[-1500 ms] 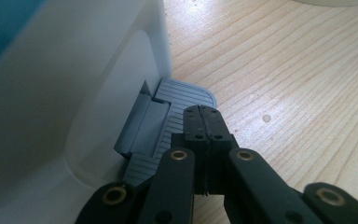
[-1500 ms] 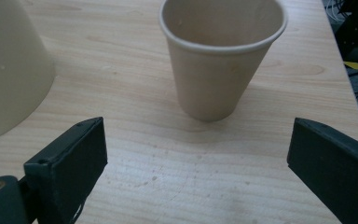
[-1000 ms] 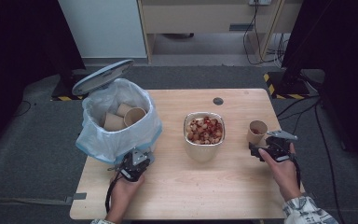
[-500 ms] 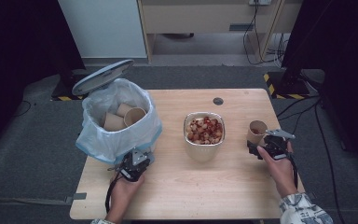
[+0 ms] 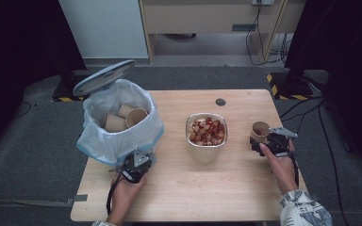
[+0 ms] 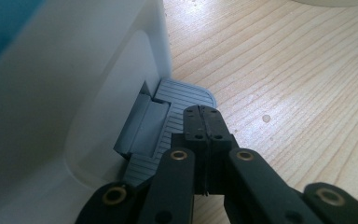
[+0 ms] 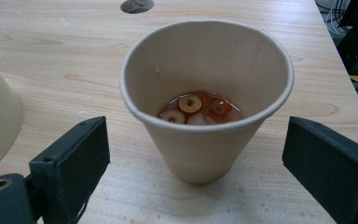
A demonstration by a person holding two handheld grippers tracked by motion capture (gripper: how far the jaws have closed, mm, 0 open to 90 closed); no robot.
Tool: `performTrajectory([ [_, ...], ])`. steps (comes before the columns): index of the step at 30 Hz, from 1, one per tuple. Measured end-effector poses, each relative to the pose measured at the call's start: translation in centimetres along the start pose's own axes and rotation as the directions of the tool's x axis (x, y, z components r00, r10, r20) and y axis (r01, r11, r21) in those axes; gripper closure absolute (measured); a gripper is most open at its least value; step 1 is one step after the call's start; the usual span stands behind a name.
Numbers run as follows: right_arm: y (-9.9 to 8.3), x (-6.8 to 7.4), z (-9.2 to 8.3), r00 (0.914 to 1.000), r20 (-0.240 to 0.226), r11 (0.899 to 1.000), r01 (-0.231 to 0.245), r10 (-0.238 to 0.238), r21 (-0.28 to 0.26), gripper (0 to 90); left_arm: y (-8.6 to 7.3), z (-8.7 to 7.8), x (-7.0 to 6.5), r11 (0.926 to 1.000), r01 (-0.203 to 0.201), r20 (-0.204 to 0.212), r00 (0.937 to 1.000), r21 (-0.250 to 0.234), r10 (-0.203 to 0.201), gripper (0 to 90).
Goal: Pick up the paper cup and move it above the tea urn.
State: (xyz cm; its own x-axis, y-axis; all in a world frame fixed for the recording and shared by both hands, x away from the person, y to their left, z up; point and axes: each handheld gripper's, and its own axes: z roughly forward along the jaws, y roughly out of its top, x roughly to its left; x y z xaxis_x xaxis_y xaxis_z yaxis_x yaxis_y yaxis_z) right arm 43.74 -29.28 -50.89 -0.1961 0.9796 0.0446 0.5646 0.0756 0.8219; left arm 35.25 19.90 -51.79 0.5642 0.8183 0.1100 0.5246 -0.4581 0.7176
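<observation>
Paper cup (image 5: 260,130) stands upright near the right edge of the wooden surface (image 5: 179,188) in the high view, right of the bowl (image 5: 206,136) of cereal-like pieces. The right gripper (image 5: 262,140) sits just behind the cup, its fingers on either side of it. At the left, the left gripper (image 5: 133,165) rests at the foot of the pedal bin (image 5: 118,127), whose lid (image 5: 103,77) stands up and whose bag already holds other cups.

In the left gripper view, the left gripper's fingers (image 6: 205,122) are fully closed with nothing between them, their tip over the bin's grey pedal (image 6: 177,105); this looks like pressing the pedal to keep the lid up.

In the right gripper view, the cup (image 7: 207,140) stands between the fingers (image 7: 72,154), which have just been closing but are apart from its wall on both sides. Reddish liquid and a few ring-shaped pieces lie at its bottom.

The step in hand appears to be grasping the cup. Next the fingers need to close gently on the thin wall, then lift it level so the liquid does not spill.
</observation>
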Motion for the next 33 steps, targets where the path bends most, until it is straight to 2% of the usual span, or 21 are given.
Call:
performTrajectory([
  [2,0.1,-0.1,0.3,1.0000,-0.004,1.000,-0.008,0.008,0.001,8.0,0.0,0.0,0.0,1.0000,0.008,0.002,1.0000,0.000,-0.008,89.8],
  [8,0.8,0.0,0.8,0.9999,-0.007,1.000,0.013,-0.013,0.006,7.3,0.0,0.0,0.0,1.0000,-0.001,0.000,1.0000,0.000,0.001,89.8],
  [11,1.0,0.0,1.1,1.0000,-0.004,1.000,0.003,-0.003,-0.008,8.7,0.0,0.0,0.0,1.0000,-0.001,0.000,1.0000,0.000,0.001,89.8],
  [14,0.8,0.0,1.5,1.0000,0.004,1.000,0.003,-0.003,0.001,9.6,0.0,0.0,0.0,1.0000,-0.001,0.000,1.0000,0.000,0.001,89.8],
  [21,0.6,-0.3,2.1,0.9999,0.001,1.000,-0.014,0.014,-0.023,16.8,0.0,0.0,0.0,1.0000,-0.001,0.000,1.0000,0.000,0.001,89.8],
  [33,0.6,-0.2,2.4,0.9999,-0.003,0.999,0.012,-0.012,-0.049,25.0,0.0,0.0,-0.1,1.0000,-0.003,-0.001,1.0000,0.000,0.003,89.8],
])
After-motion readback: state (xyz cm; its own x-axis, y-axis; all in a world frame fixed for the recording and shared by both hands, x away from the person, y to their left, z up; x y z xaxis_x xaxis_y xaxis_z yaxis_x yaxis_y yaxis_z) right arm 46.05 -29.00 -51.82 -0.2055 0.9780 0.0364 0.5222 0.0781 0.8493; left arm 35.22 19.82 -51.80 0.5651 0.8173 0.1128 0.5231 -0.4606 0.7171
